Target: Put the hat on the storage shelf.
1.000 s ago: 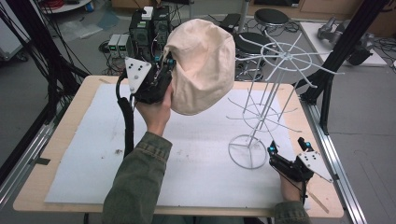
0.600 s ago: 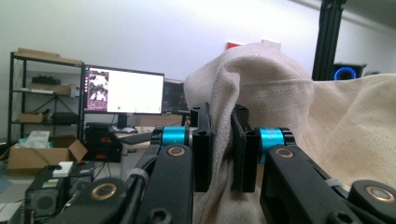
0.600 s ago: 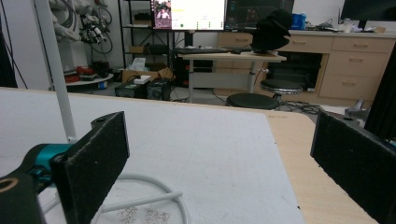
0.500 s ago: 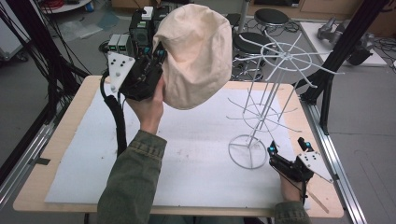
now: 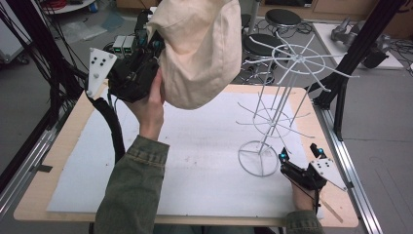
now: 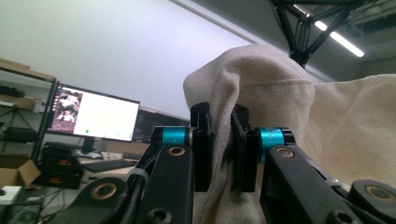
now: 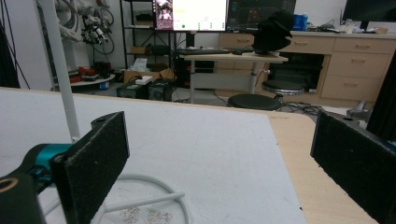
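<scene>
The hat (image 5: 199, 48) is cream woven cloth, matt, with a visible coarse weave. The rack (image 5: 277, 97) is thin white-coated wire, smooth. A matt white sheet (image 5: 204, 161) covers the pale wood table (image 5: 336, 209). The right gripper (image 7: 219, 158) has rough, matt black pads (image 7: 95, 154).

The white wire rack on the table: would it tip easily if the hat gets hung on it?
Probably somewhat. The white wire display rack looks light: thin rods, a tall stem, and a small ring base. The beige cloth hat appears soft and likely light, but hung on an outer arm it could rock the rack.
</scene>
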`<state>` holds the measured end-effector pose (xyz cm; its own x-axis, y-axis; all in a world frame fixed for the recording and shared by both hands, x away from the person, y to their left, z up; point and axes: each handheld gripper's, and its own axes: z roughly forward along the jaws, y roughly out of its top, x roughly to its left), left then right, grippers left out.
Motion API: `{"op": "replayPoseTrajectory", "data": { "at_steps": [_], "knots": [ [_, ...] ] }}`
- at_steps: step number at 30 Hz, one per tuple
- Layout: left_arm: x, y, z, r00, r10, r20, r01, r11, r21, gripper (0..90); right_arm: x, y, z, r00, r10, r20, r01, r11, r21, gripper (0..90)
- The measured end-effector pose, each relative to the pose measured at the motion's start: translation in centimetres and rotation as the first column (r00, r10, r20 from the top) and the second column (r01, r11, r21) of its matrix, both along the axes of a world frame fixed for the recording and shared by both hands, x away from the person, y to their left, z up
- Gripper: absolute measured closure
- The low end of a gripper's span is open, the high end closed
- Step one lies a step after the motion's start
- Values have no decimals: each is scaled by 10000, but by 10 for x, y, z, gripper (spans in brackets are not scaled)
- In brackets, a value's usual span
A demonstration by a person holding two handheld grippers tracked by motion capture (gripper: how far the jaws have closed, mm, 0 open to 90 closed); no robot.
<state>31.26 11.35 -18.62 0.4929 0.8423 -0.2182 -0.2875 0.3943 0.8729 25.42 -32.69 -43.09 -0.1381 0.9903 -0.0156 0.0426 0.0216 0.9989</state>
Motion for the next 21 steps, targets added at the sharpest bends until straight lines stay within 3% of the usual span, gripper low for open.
{"op": "replayPoseTrajectory", "data": {
  "at_steps": [8,21],
  "knots": [
    [-2,-13,12,9995,-229,208,226,9996,141,803,0,0,0,10000,29,26,-29,10000,-6,34],
    [3,-47,14,9968,-796,121,789,9958,456,803,-1,-1,1,10000,16,76,-17,10000,60,34]
  ]
}}
